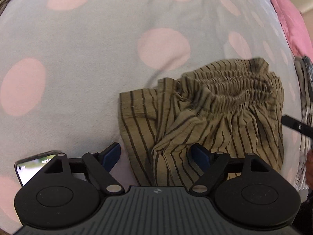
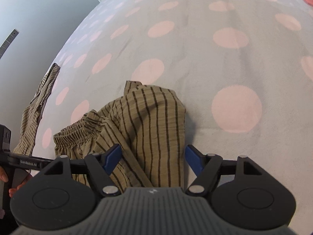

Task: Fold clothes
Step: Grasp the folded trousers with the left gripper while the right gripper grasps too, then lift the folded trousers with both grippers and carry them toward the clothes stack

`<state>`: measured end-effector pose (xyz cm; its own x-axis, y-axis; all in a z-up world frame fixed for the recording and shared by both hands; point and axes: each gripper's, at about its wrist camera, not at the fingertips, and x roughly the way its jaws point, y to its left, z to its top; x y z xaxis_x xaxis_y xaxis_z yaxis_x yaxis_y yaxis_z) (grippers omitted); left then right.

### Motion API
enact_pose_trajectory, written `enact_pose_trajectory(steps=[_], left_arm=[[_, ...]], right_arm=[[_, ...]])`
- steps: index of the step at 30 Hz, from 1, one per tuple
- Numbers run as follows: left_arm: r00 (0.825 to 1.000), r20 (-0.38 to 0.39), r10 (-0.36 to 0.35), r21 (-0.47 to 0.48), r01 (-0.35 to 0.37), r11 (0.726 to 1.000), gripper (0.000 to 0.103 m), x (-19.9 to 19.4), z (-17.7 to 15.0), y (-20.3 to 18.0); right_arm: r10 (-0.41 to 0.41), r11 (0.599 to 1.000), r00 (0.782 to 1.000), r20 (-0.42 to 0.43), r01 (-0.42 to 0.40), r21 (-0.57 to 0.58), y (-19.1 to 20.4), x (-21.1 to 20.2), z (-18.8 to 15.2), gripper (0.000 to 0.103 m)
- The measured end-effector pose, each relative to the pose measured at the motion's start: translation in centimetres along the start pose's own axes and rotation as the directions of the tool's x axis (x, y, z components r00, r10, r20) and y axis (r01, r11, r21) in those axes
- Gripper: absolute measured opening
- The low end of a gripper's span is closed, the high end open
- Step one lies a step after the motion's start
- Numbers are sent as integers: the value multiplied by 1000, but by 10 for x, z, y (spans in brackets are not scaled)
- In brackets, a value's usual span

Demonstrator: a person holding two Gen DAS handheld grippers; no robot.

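Both claws, left gripper (image 1: 156, 154) and right gripper (image 2: 152, 156), gape apart over the striped shorts (image 1: 205, 109); each should pinch 1 hem corner squarely before folding.

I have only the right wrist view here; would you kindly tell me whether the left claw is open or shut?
Observer: The left claw is open, its blue fingers either side of a fold of the olive, dark-striped fabric shorts.
Operator: Thank you. Is anything else near it?
Observer: Yes, a black smartphone with a lit screen shows just left of that claw, against the grey, pink-dotted bedsheet.
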<state>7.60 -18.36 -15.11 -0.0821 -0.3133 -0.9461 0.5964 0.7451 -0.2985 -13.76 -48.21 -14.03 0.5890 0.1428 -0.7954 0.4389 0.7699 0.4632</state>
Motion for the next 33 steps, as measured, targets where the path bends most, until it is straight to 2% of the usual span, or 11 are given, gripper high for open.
enact_pose_trajectory(steps=[1, 4, 7, 11, 16, 20, 24, 26, 28, 30, 33], left_arm=[[1000, 2, 14, 34, -14, 999, 84, 1, -2, -4], [1000, 20, 7, 88, -8, 996, 102, 4, -9, -12], [999, 53, -10, 88, 5, 996, 103, 4, -15, -10], [988, 105, -111, 22, 109, 994, 103, -3, -15, 6], [971, 165, -174, -17, 179, 984, 99, -7, -19, 19], [969, 200, -143, -15, 149, 989, 78, -12, -18, 18], [969, 216, -120, -23, 128, 992, 44, -14, -9, 8], [968, 224, -111, -5, 115, 993, 37, -10, -7, -3], [969, 232, -86, 30, 81, 996, 30, -10, -6, -14], [965, 247, -86, 50, 76, 996, 18, -15, -5, -20], [955, 279, -100, 72, 83, 994, 13, -24, -4, -28]], right_arm=[[17, 1000, 1000, -10, -17, 3, -1, 2, 2, 75], [80, 996, 996, -31, -79, 33, -7, 9, 9, 81], [140, 986, 989, -49, -135, 96, -16, 20, 15, 84], [214, 967, 975, -64, -203, 151, -20, 33, 17, 86], [193, 980, 978, -78, -189, 57, 0, 43, 18, 89], [111, 991, 991, -79, -117, -66, 17, 49, 14, 87], [7, 985, 999, -41, -14, -171, 33, 48, 7, 63], [-11, 980, 1000, -21, 6, -201, 36, 44, 3, 50], [-17, 975, 1000, -1, 16, -220, 40, 40, 0, 26], [-9, 975, 1000, 24, 15, -221, 45, 33, -3, 19], [-9, 969, 997, 74, 27, -245, 55, 18, -9, 16]])
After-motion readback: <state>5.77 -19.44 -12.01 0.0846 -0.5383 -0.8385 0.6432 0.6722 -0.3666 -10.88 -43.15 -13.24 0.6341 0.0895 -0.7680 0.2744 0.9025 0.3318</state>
